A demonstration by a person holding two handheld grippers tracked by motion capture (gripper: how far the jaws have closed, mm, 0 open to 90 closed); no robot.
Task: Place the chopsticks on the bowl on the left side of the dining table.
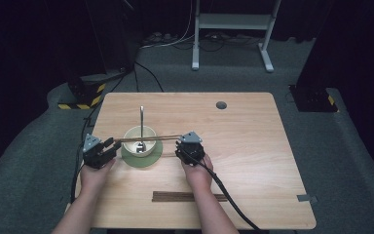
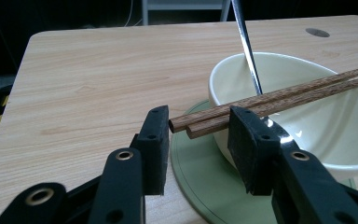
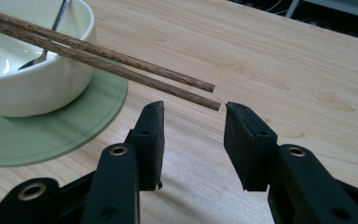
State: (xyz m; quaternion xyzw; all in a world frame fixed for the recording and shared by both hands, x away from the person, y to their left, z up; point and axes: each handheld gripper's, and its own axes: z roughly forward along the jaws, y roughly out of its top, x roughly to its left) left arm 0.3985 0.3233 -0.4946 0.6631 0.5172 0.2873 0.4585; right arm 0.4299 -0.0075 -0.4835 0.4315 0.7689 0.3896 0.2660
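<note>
A cream bowl (image 1: pixel 140 141) stands on a green saucer (image 1: pixel 148 160) with a metal spoon (image 1: pixel 141 119) leaning in it. A pair of brown chopsticks (image 1: pixel 151 139) lies across the bowl's rim. My left gripper (image 1: pixel 113 145) is at their left end. In the left gripper view the chopstick (image 2: pixel 298 93) ends lie between the open jaws of that gripper (image 2: pixel 198 135), beside the bowl (image 2: pixel 317 126). My right gripper (image 1: pixel 179 146) is at the right end. In the right gripper view it (image 3: pixel 193 121) stands open, with the chopstick (image 3: pixel 121 63) tips just ahead of the gap and nothing pinched.
A second bundle of dark chopsticks (image 1: pixel 175 197) lies near the table's front edge, between the forearms. A round cable hole (image 1: pixel 221 105) sits at the back of the wooden table (image 1: pixel 253 146). A white frame stands on the floor behind.
</note>
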